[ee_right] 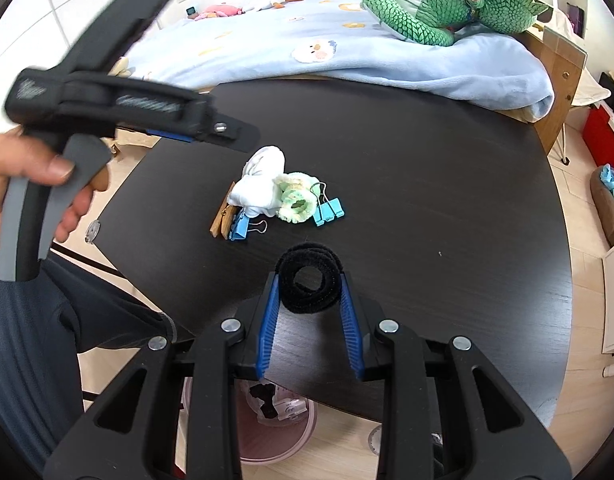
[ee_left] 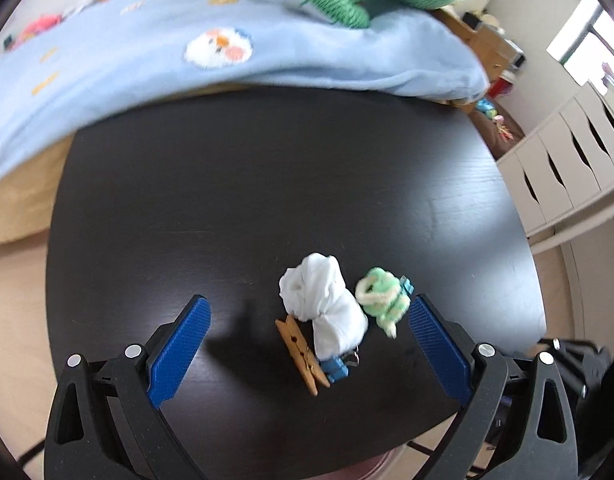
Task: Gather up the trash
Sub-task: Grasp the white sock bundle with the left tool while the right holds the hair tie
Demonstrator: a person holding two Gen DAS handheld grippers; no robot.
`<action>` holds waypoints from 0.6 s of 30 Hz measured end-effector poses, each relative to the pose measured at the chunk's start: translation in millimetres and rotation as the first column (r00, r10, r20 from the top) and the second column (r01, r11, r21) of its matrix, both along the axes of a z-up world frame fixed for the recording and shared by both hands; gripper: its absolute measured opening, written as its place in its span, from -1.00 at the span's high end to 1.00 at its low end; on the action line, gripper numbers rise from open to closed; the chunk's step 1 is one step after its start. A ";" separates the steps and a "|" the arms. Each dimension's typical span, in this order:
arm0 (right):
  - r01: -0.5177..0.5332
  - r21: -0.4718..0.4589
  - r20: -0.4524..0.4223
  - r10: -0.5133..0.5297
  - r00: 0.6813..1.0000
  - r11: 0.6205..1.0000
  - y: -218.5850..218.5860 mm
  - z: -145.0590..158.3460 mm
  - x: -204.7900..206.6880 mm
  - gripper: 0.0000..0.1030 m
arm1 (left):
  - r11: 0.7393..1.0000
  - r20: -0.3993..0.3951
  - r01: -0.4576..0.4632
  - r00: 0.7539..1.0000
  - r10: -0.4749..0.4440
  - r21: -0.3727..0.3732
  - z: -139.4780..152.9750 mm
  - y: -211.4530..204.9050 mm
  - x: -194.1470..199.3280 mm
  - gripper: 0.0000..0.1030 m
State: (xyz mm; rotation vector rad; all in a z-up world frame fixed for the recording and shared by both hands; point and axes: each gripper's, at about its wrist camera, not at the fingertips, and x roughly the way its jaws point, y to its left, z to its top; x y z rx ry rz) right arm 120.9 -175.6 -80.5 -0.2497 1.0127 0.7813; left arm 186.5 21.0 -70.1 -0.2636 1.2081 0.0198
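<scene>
The right gripper [ee_right: 310, 292] has its fingers [ee_right: 267, 320] partly closed on a black fuzzy ring [ee_right: 309, 286], each blue pad pressing one side of it. The ring stands on edge between the fingertips, its hole facing the camera, above the near edge of the dark worktop [ee_right: 427, 184]. Below the fingers, past the worktop's edge, a pink bin [ee_right: 267, 436] sits on the floor.

The left gripper [ee_left: 309, 340] has its fingers [ee_left: 179, 352] spread wide, holding nothing, and hangs over a small cluster of things on the worktop. Between the fingers lie a white crumpled tissue [ee_left: 327, 304], a wooden clothespin [ee_left: 303, 356] and a blue binder clip [ee_left: 336, 369]. The clothespin's long axis runs diagonally, from the tissue toward the camera. A green and cream fuzzy ring [ee_left: 383, 294] lies just beside the right-hand finger, touching the tissue. Seen from the right wrist, a hand [ee_right: 31, 184] grips the left gripper's handle, and a second pair of blue binder clips [ee_right: 327, 210] lies beyond the green ring.
</scene>
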 end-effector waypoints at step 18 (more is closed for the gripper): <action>0.004 0.000 0.002 -0.004 1.000 1.000 -1.6 -0.4 -1.2 0.42 | 0.995 -0.159 -0.061 0.986 0.048 -0.075 -37.5 2.6 23.0 -0.07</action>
